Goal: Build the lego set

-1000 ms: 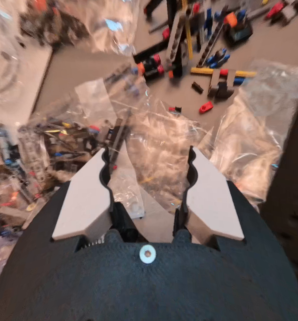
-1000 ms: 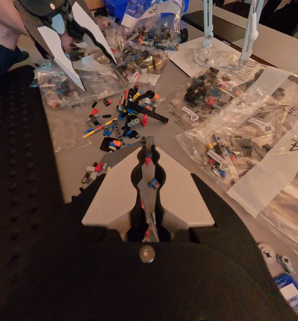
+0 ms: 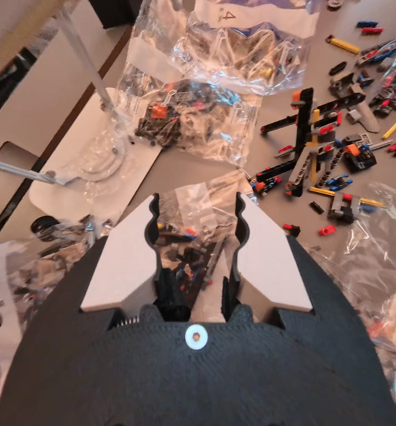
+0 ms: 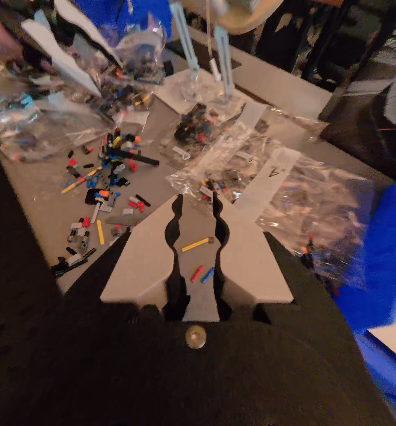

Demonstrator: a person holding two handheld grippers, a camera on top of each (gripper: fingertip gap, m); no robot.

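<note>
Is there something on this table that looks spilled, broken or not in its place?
Nothing looks damaged. Small loose red, blue, yellow and black building pieces lie scattered on the grey table around a half-built black beam assembly; clear plastic bags of parts are heaped unevenly. This suits sorting, not an accident.

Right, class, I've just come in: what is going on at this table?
A person is building a lego set with two handheld grippers. The left gripper is open above a clear bag of parts. The right gripper is open and empty over loose pins. The part-built model lies untouched among scattered pieces.
</note>
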